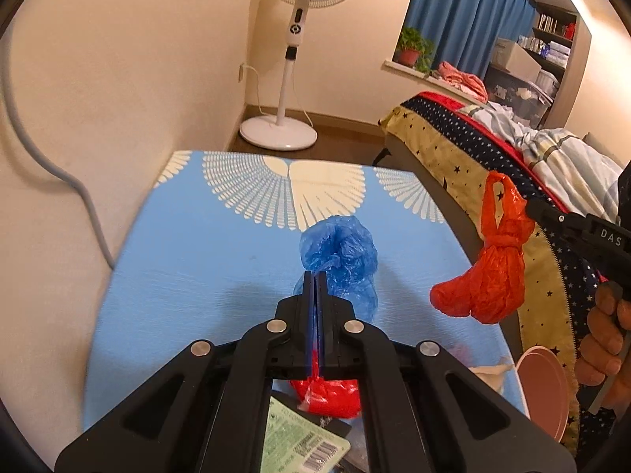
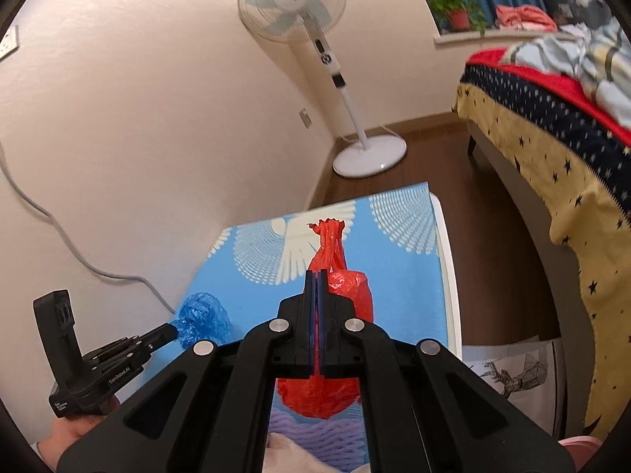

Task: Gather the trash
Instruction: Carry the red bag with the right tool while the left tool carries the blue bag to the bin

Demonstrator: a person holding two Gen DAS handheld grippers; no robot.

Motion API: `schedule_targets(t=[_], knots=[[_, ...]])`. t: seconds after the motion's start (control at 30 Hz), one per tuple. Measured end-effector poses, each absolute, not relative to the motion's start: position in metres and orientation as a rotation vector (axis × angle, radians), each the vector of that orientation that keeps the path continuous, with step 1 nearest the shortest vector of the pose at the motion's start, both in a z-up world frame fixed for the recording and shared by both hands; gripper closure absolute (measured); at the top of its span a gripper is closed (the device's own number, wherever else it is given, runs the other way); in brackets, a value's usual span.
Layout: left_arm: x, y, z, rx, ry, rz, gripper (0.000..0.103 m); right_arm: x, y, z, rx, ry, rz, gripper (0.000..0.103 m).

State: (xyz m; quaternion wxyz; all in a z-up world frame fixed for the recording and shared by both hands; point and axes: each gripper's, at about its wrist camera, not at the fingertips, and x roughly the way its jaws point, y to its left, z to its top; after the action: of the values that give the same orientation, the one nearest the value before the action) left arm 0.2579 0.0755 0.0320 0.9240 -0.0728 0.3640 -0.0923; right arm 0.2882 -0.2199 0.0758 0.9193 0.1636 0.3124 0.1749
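My left gripper (image 1: 315,276) is shut on a crumpled blue plastic bag (image 1: 339,260) and holds it above the blue patterned table (image 1: 189,268). It also shows in the right wrist view (image 2: 170,330) with the blue bag (image 2: 203,321) at its tips. My right gripper (image 2: 316,274) is shut on a knotted red plastic bag (image 2: 339,299) that hangs above the table (image 2: 398,287). The red bag (image 1: 489,280) also shows at the right of the left wrist view, held by the right gripper (image 1: 530,207). Another red bag (image 1: 327,394) lies under my left gripper.
A green printed packet (image 1: 299,441) and a pink round container (image 1: 544,386) lie at the table's near end. A bed (image 2: 552,126) with a starred cover stands to the right. A white standing fan (image 2: 339,79) is in the corner. A grey cable (image 2: 79,260) runs down the wall.
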Motion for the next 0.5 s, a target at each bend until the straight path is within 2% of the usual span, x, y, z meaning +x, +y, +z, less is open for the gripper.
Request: schedule_targets(t=[0.5], knots=[[0.194,0.057,0.094,-0.143,0.641,-0.193,0.102,0.205,-0.222,0.143,0.239,0.487,0.336,0.102]])
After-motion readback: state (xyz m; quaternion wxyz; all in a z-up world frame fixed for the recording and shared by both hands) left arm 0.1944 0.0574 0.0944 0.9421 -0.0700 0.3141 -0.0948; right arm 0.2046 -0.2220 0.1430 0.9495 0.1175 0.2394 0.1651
